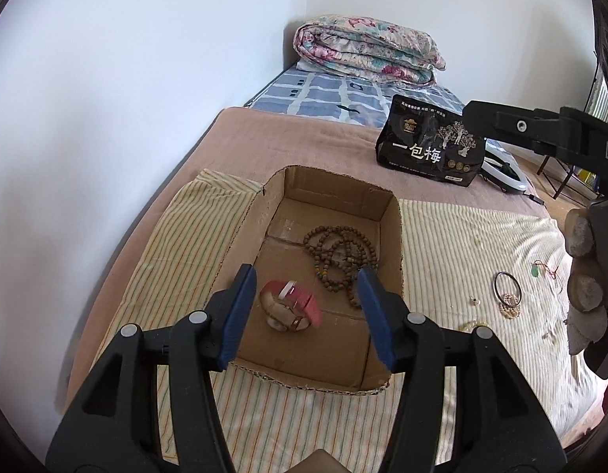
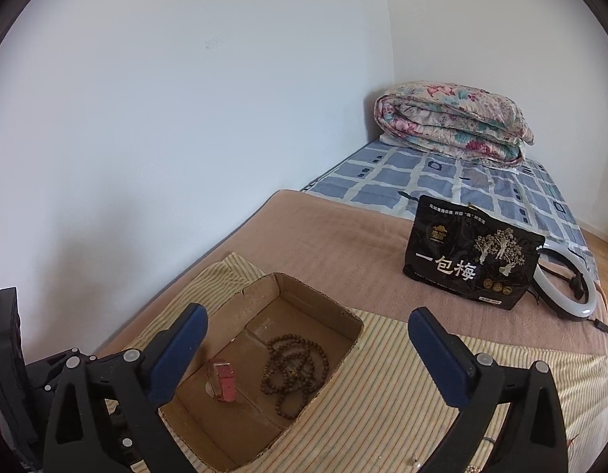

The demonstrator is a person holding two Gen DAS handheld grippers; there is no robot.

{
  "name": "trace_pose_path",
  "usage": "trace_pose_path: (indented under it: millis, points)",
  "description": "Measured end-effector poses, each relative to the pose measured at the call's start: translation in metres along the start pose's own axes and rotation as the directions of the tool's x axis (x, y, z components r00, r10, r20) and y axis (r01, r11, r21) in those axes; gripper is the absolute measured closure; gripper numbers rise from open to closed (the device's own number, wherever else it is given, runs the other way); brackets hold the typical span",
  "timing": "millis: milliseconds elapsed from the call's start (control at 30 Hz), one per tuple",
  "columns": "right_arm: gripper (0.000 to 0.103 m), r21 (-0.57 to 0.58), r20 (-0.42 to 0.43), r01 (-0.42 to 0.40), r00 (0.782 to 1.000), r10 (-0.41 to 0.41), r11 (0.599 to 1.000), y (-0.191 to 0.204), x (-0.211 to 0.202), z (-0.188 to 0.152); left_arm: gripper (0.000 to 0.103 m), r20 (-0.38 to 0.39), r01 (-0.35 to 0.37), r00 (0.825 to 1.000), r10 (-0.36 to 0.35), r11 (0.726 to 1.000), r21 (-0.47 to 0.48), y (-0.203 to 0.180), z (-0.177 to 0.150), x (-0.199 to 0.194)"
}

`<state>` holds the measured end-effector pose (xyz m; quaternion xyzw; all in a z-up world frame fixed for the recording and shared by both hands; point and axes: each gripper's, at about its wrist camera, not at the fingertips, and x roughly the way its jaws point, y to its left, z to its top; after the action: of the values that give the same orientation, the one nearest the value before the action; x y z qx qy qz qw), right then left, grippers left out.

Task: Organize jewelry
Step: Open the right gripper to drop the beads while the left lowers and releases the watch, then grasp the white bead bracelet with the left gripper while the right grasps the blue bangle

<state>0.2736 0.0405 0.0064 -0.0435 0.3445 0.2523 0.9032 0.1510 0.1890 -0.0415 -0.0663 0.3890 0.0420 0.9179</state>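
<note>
An open cardboard box (image 1: 390, 244) (image 2: 343, 339) lies on a striped cloth on the bed. Inside it are a pink-strapped watch (image 1: 290, 305) (image 2: 224, 382) and a coil of brown wooden beads (image 1: 341, 254) (image 2: 294, 366). My left gripper (image 1: 307, 315) hovers above the box's near end, open, with the watch lying loose on the box floor below its blue pads. My right gripper (image 2: 304, 354) stands wide open over the box's right side with nothing between its fingers. On the cloth to the right lie a metal bangle (image 1: 508, 284), a small pearl bracelet (image 1: 509, 308) and a green pendant on red string (image 1: 538, 274).
A black snack bag (image 1: 430, 142) (image 2: 471, 252) stands behind the box on the brown blanket. A white ring light (image 2: 568, 287) lies beside it. A folded floral quilt (image 1: 367, 47) (image 2: 453, 126) sits at the bed's far end. A white wall runs along the left.
</note>
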Motion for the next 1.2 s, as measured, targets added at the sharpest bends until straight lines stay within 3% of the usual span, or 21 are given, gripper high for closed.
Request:
trace_pose_path:
  millis: [367, 567, 700, 867, 1033, 1200]
  points:
    - [0.000, 0.101, 0.029, 0.071, 0.997, -0.074, 0.992, -0.063, -0.060, -0.026, 0.048, 0.034, 0.091, 0.995, -0.093, 0.994, 0.059, -0.046, -0.002, -0.002]
    - [0.000, 0.093, 0.053, 0.144, 0.987, -0.150, 0.985, -0.101, -0.102, -0.048, 0.048, -0.003, 0.148, 0.989, -0.149, 0.980, 0.130, -0.087, -0.008, 0.006]
    - [0.000, 0.092, 0.027, 0.225, 0.973, -0.228, 0.970, -0.129, -0.122, -0.066, 0.048, -0.051, 0.184, 0.983, -0.178, 0.970, 0.158, -0.115, -0.015, 0.016]
    - [0.000, 0.112, -0.025, 0.272, 0.962, -0.271, 0.956, -0.166, -0.136, -0.095, 0.048, -0.125, 0.229, 0.970, -0.209, 0.956, 0.182, -0.143, -0.026, 0.035]
    - [0.000, 0.164, -0.082, 0.295, 0.955, -0.285, 0.941, -0.202, -0.139, -0.129, 0.048, -0.196, 0.246, 0.957, -0.213, 0.955, 0.167, -0.156, -0.039, 0.057]
    - [0.002, 0.233, -0.171, 0.266, 0.958, -0.230, 0.935, -0.232, -0.114, -0.153, 0.048, -0.240, 0.262, 0.946, -0.217, 0.949, 0.175, -0.166, -0.051, 0.073]
